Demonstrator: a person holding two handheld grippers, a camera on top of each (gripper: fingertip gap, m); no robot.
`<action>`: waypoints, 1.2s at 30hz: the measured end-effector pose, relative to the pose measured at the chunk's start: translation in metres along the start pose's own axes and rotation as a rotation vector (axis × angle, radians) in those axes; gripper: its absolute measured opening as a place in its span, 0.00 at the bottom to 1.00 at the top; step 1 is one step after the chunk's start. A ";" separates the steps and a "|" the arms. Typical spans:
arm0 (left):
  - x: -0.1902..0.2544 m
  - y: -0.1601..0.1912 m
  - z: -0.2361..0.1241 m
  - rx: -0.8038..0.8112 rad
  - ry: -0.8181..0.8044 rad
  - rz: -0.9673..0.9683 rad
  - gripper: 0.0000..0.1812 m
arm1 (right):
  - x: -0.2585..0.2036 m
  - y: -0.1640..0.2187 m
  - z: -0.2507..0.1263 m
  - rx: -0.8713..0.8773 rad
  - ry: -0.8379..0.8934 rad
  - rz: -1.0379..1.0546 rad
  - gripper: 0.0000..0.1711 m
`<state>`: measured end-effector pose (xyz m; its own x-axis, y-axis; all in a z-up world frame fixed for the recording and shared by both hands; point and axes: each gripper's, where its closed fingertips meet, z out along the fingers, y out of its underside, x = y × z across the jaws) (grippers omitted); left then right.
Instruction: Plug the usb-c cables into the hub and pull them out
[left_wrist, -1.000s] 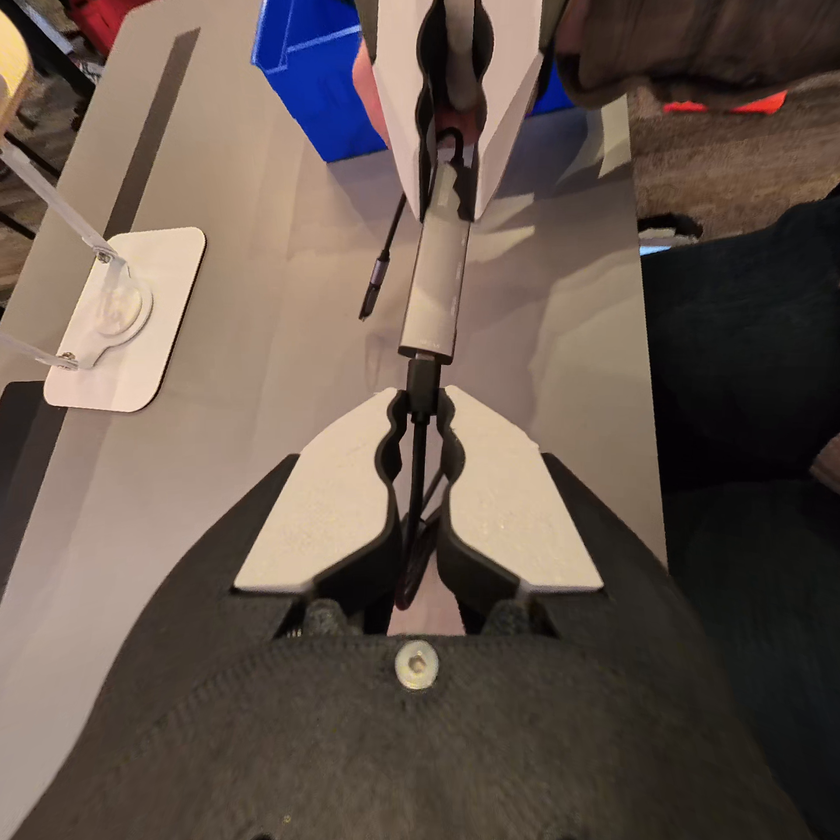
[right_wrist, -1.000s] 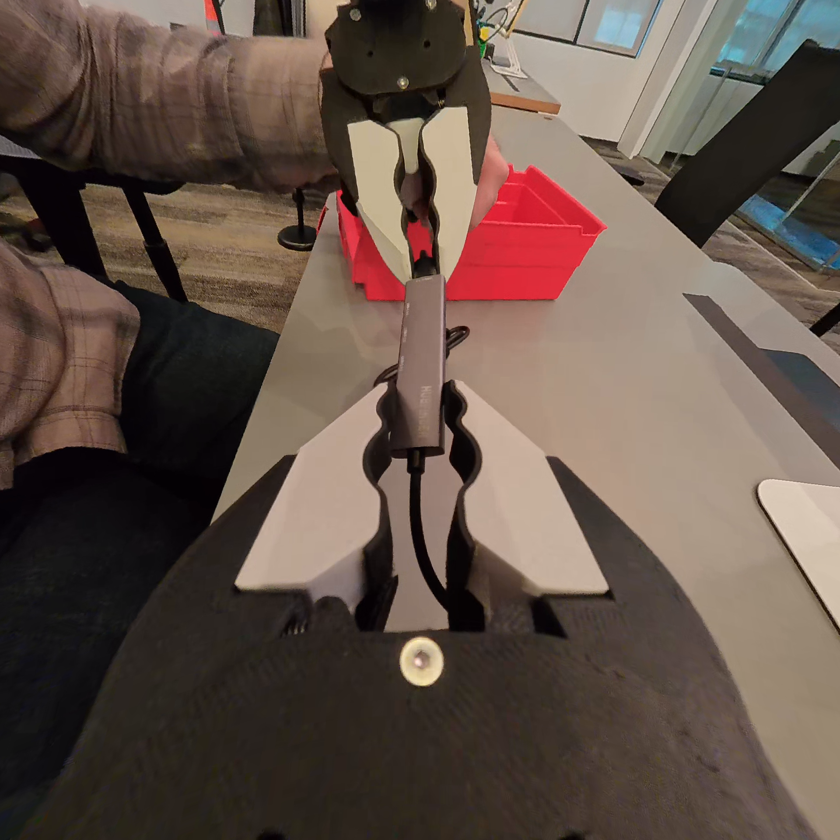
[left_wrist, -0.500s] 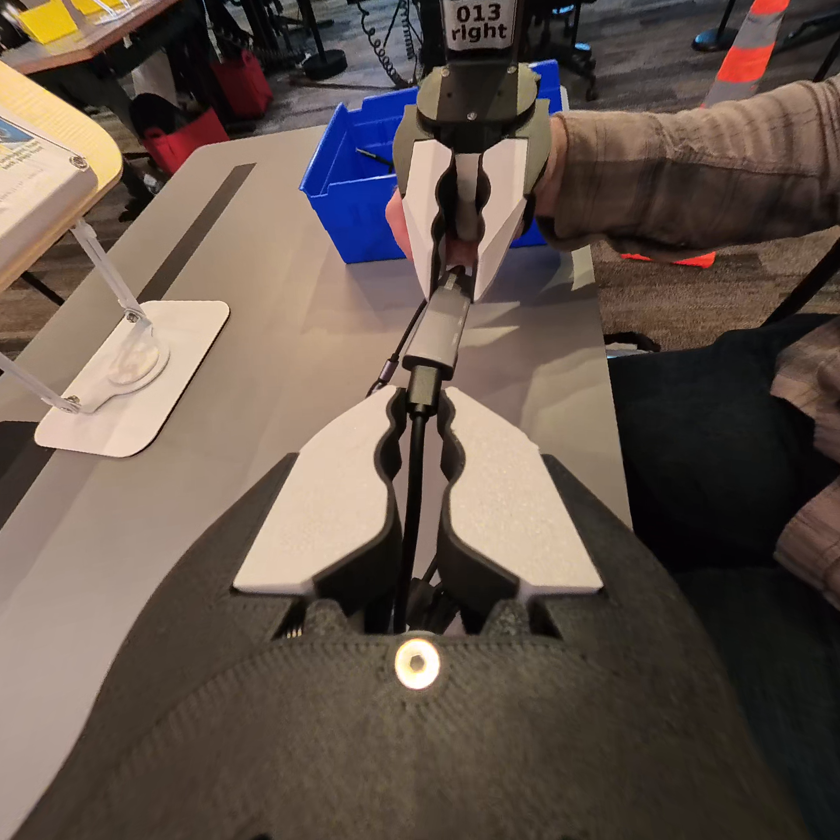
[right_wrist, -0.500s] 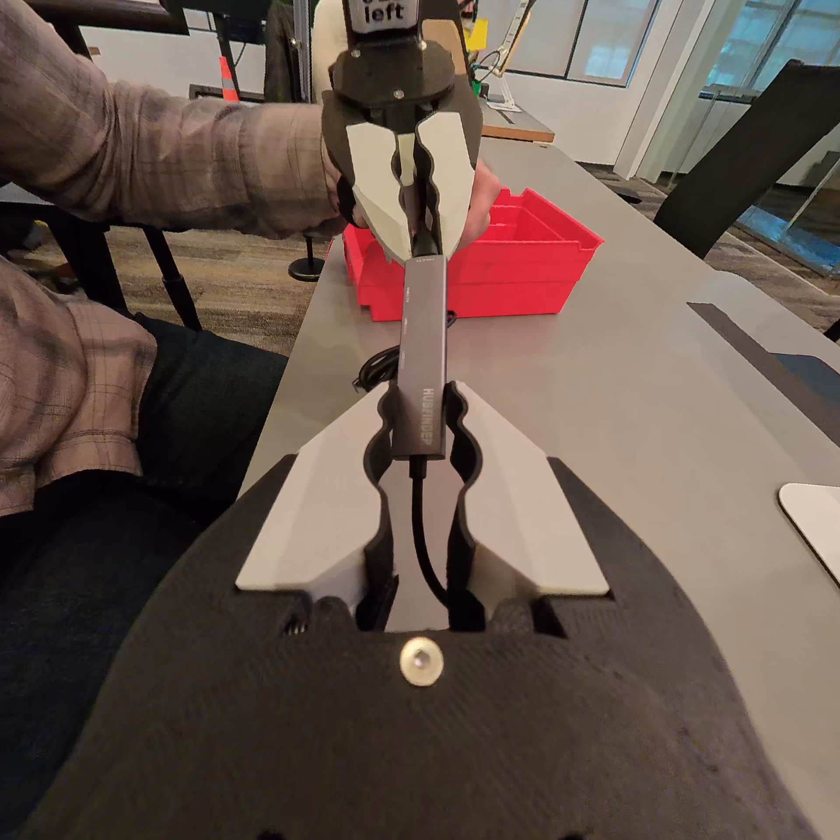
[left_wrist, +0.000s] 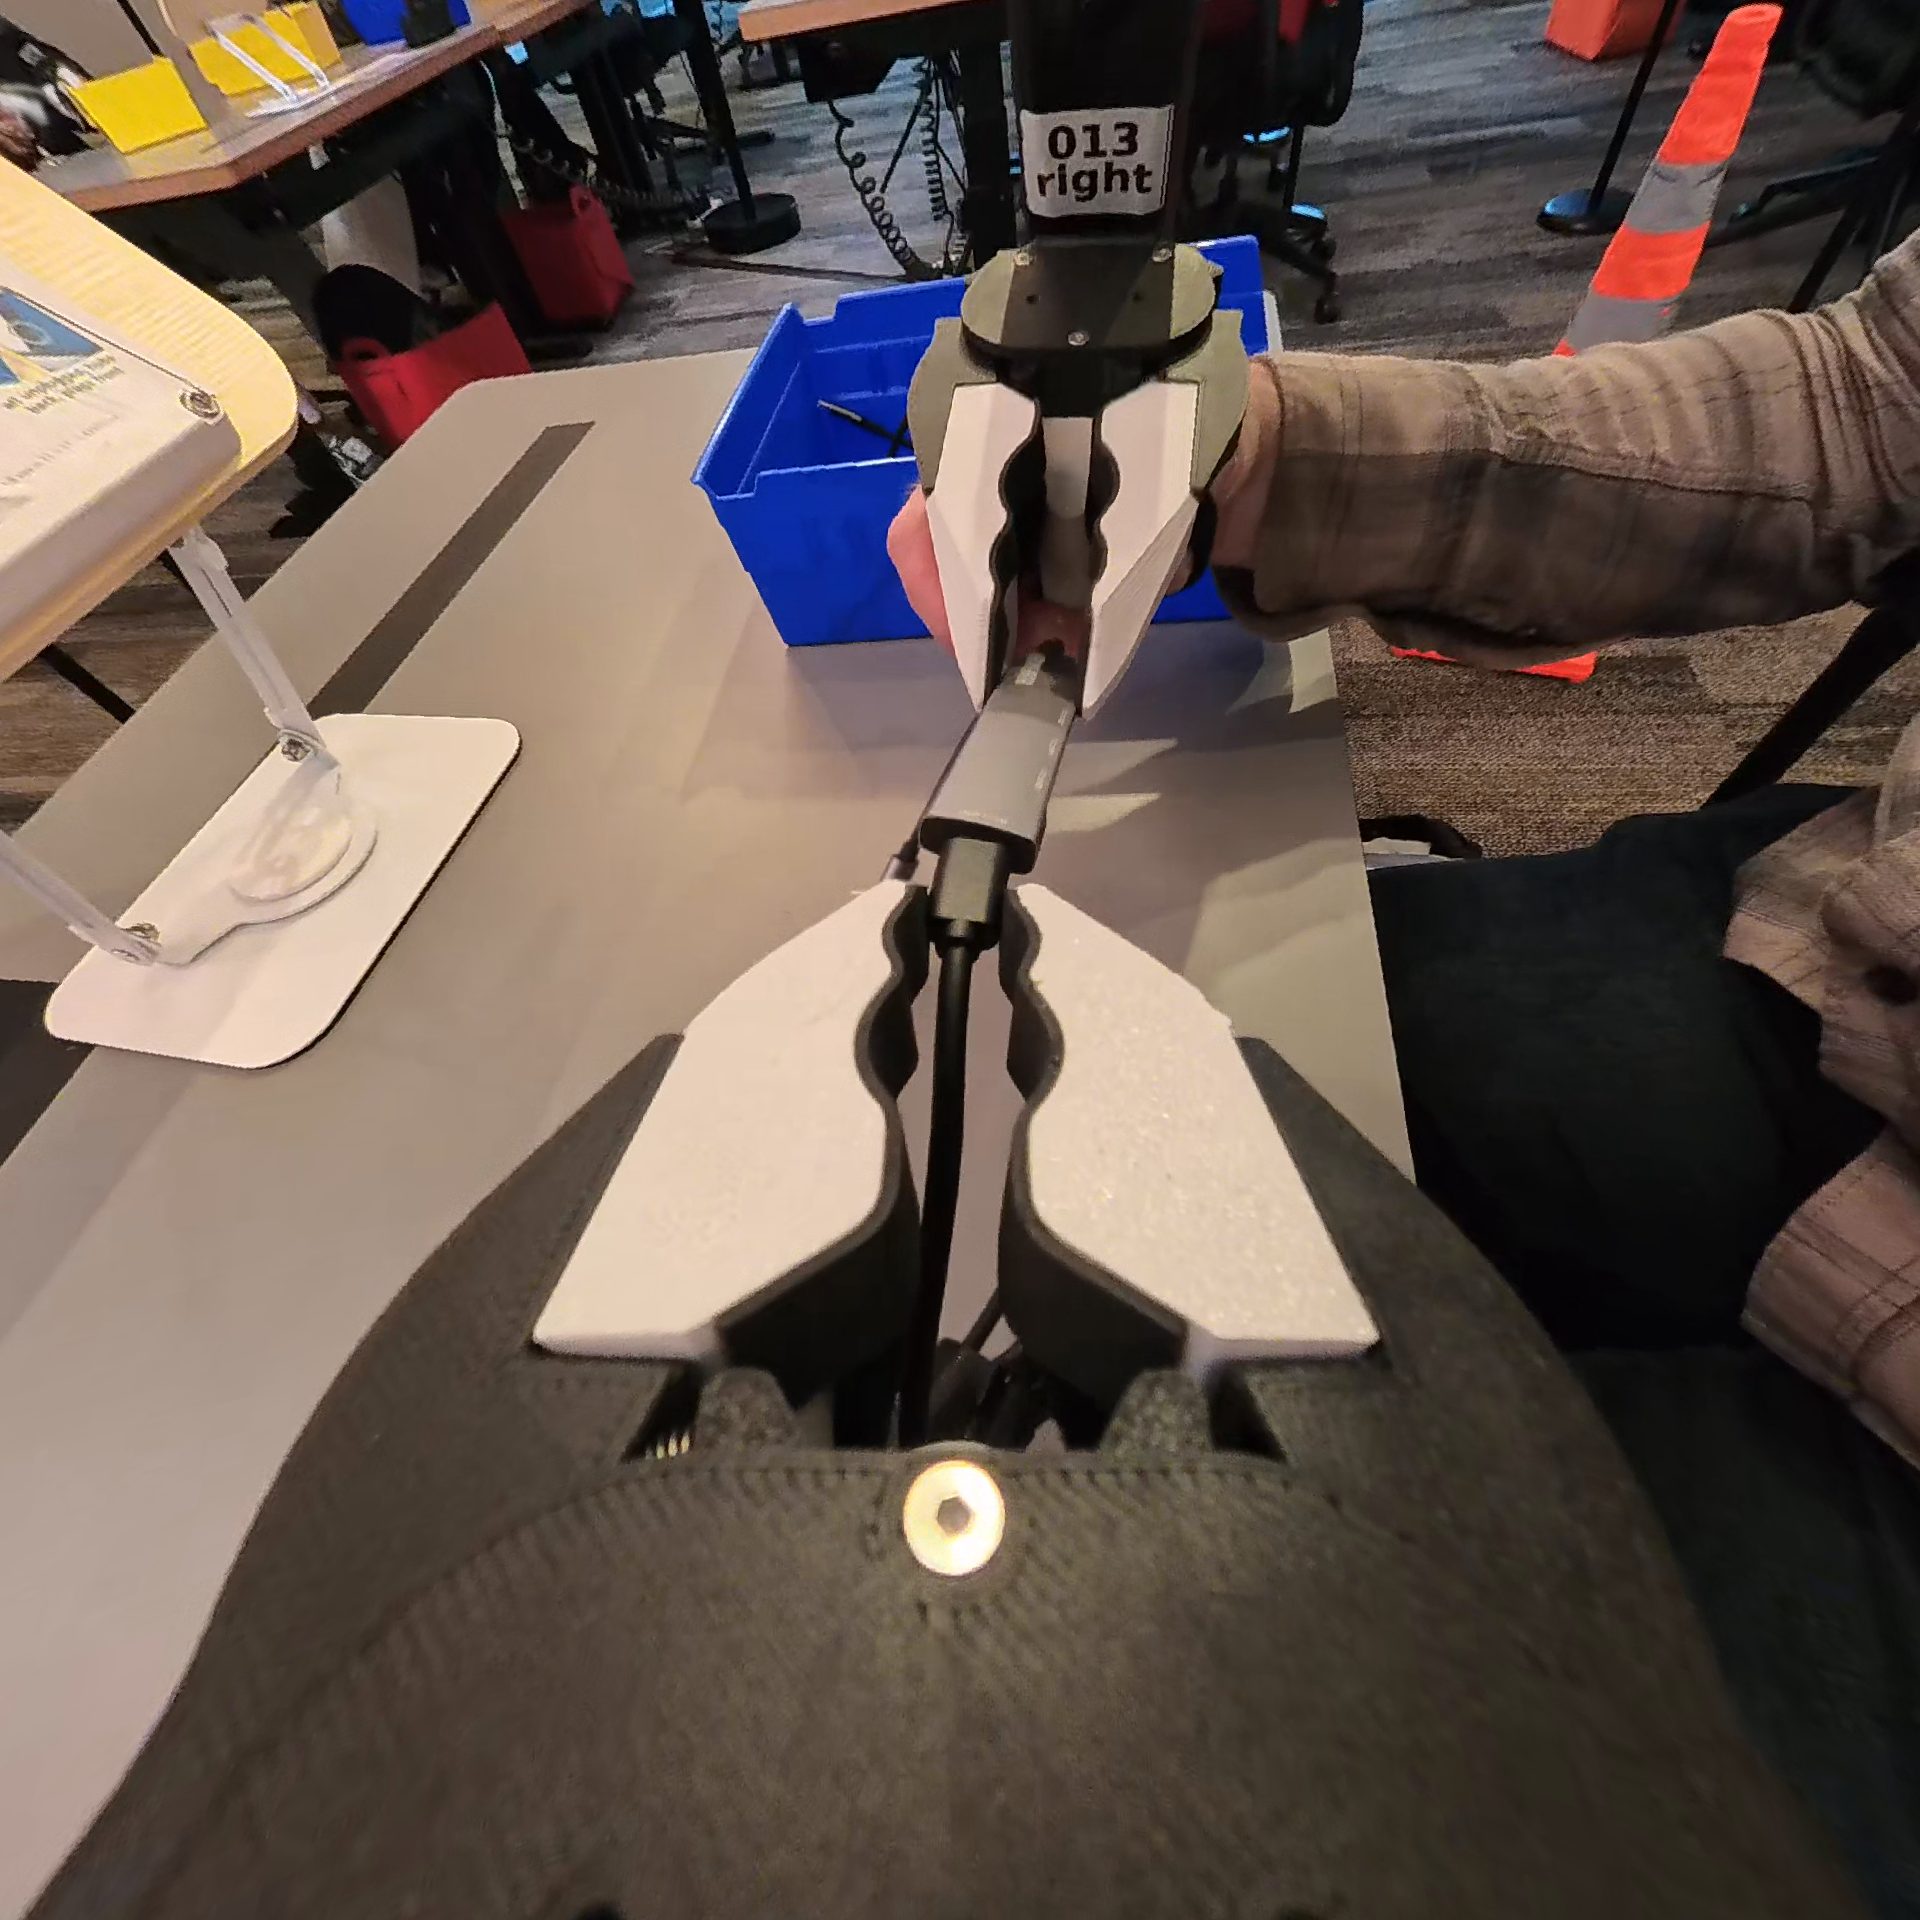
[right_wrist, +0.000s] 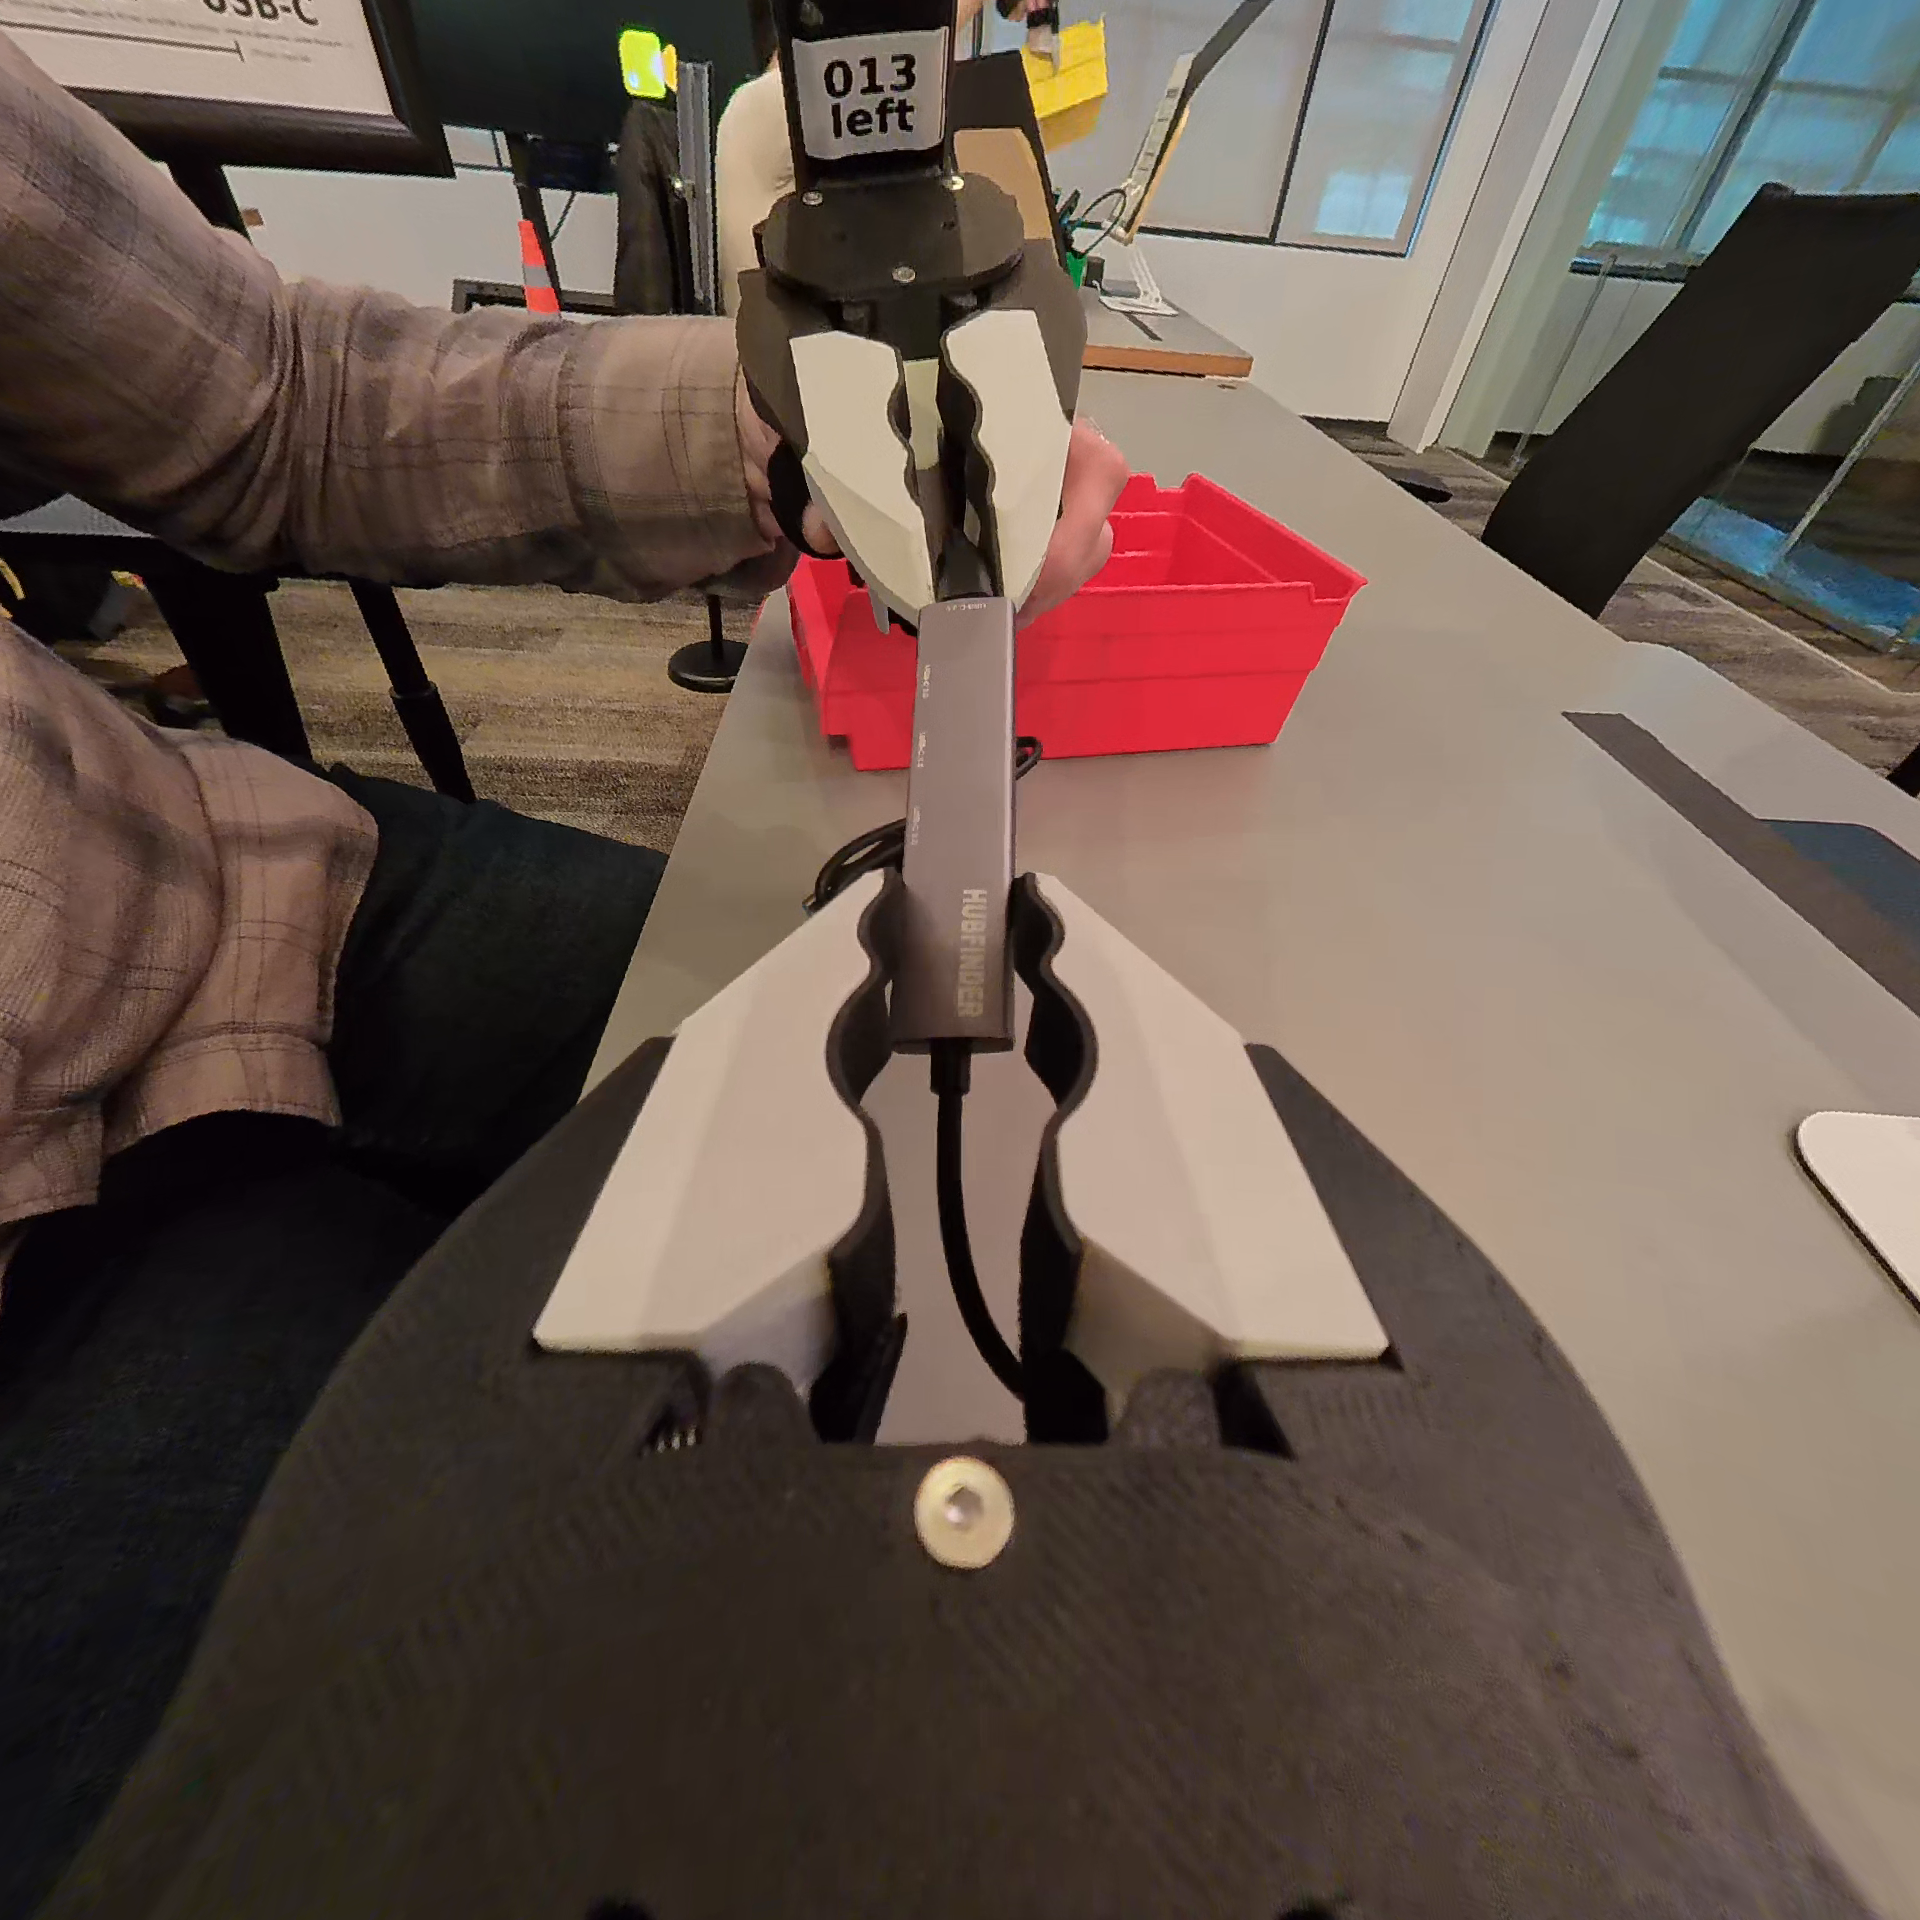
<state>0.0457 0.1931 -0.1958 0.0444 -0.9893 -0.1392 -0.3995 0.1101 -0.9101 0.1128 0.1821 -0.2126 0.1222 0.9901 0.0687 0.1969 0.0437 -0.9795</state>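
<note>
While my left claw (left_wrist: 966, 914) pinches the black plug (left_wrist: 968, 883) of the cable (left_wrist: 940, 1164) and my right claw (right_wrist: 956, 935) clamps the tail end of the grey hub (right_wrist: 961, 831), the step in hand looks like the plug sitting in the hub's end port, either just seated or about to be pulled; I can't tell which. To do it well I'd keep both claws on one straight line along the hub's length, push or pull along that axis only, no twisting or levering sideways, since the port and plug would bind or bend. I'd keep the grip on the plug housing, not the cord.

Hub is held up off the grey surface (right_wrist: 1403, 935), between the two claws, its near end inside my right claw's tips, its own black lead (right_wrist: 961, 1195) running back between the fingers. Far end meets the plug right at my left claw's tips. Loose cable loops lie on the surface under the hub. Red bin (right_wrist: 1195, 644) behind left claw, blue bin (left_wrist: 821, 520) behind right claw, both apart from the hub.
</note>
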 end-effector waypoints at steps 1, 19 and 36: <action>0.000 0.001 0.000 -0.008 -0.002 0.002 0.07 | 0.000 0.000 0.000 0.001 0.003 0.000 0.11; -0.003 -0.001 0.002 0.033 -0.007 -0.058 0.07 | 0.008 -0.023 -0.009 0.125 0.066 -0.004 0.11; 0.000 -0.014 0.005 0.105 -0.005 -0.085 0.07 | 0.017 -0.028 -0.003 0.172 0.119 0.045 0.20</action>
<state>0.0556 0.1916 -0.1852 0.0788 -0.9950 -0.0612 -0.2964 0.0353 -0.9544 0.1126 0.1968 -0.1832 0.2428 0.9694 0.0362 0.0212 0.0320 -0.9993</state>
